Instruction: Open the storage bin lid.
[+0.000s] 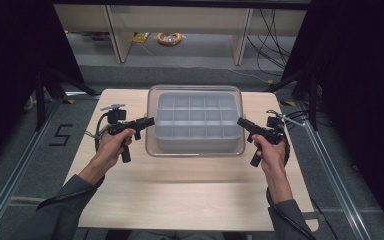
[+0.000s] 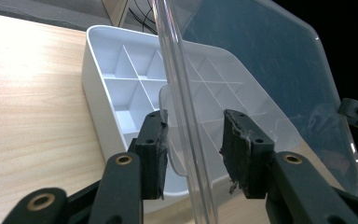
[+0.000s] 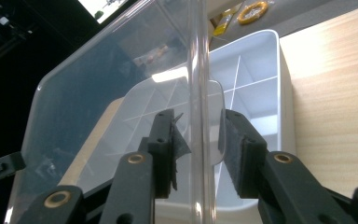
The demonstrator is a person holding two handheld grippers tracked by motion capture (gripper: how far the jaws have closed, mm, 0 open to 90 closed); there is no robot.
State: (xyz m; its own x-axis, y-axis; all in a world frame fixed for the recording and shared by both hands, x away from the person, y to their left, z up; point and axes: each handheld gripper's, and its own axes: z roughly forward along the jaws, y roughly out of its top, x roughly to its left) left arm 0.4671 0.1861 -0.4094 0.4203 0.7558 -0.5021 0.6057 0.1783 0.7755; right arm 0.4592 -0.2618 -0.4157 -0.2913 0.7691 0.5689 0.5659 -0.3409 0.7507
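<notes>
While I had the clear lid (image 1: 195,90) over the white divided box (image 1: 195,122) at the table's (image 1: 180,200) middle, each gripper straddled a lid edge: left gripper (image 2: 193,147) and right gripper (image 3: 196,147) both had jaws spread, not yet pinching. I judged closing both together would keep it level. I read no writing on either.

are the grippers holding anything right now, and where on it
Not gripped yet: the clear lid above the white divided box has its side rims between the open fingers of the left gripper and right gripper.
</notes>
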